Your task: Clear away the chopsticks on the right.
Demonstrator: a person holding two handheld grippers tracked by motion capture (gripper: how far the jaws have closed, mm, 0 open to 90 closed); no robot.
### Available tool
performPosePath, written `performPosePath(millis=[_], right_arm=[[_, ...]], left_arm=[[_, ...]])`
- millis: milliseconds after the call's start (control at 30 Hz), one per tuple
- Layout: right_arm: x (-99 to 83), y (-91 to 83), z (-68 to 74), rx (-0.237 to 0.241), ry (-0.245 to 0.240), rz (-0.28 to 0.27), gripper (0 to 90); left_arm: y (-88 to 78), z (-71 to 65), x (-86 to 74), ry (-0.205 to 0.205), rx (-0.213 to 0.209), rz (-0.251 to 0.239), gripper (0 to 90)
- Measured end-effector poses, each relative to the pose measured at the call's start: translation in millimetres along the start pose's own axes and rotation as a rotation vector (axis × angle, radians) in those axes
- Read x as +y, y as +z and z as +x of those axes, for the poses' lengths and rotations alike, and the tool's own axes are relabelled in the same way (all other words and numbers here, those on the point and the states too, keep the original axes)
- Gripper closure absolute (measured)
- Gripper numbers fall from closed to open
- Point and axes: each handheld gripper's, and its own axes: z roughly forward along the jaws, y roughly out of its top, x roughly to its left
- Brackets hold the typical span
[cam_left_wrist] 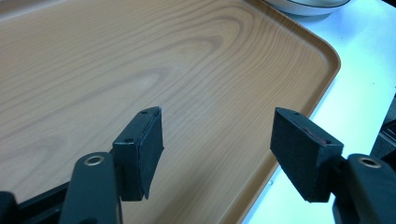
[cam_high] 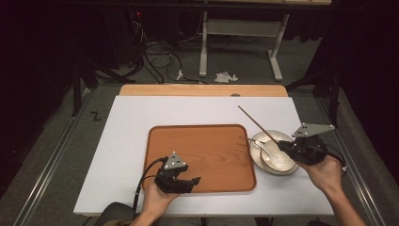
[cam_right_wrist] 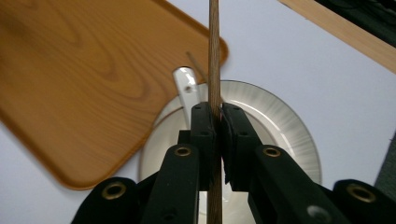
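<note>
The right tool (cam_right_wrist: 215,122), clamped on a thin brown wooden chopstick (cam_high: 258,124) above the white round bowl (cam_high: 282,162) at three o'clock, likely carries it toward the wooden tray (cam_high: 202,136); the left tool (cam_left_wrist: 217,144) waits apart.

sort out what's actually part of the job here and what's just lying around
In the job:
- chopstick, clamped in the right gripper
- bowl with a white spoon in it
- wooden tray, bare, with the open left gripper over its near edge

Lying about:
- crumpled paper on the floor
- cables on the floor
- white table frame behind
</note>
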Motion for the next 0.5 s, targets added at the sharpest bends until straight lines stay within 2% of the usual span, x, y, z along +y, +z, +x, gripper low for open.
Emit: performPosePath(millis=[100,167,200,233,500], right_arm=[[-0.3,-2.0,8.5,0.009,-0.014,0.0,85.0],[-0.7,-2.5,19.1,0.02,-0.013,-0.006,85.0],[-0.2,-2.9,29.3,0.019,-0.015,0.0,85.0],[0.0,-2.5,32.0,0.023,-0.022,0.001,85.0],[-1.8,12.2,55.1,0.063,0.01,0.01,85.0]], left_arm=[[1.0,-0.3,1.1,0.004,-0.005,-0.001,34.5],[2.0,-0.5,2.0,0.009,-0.009,0.0,34.5],[2.9,-0.7,2.7,0.012,-0.013,0.0,34.4],[3.4,-1.0,3.0,0.014,-0.013,-0.001,34.5],[4.9,-1.0,4.7,0.022,-0.025,0.007,34.4]])
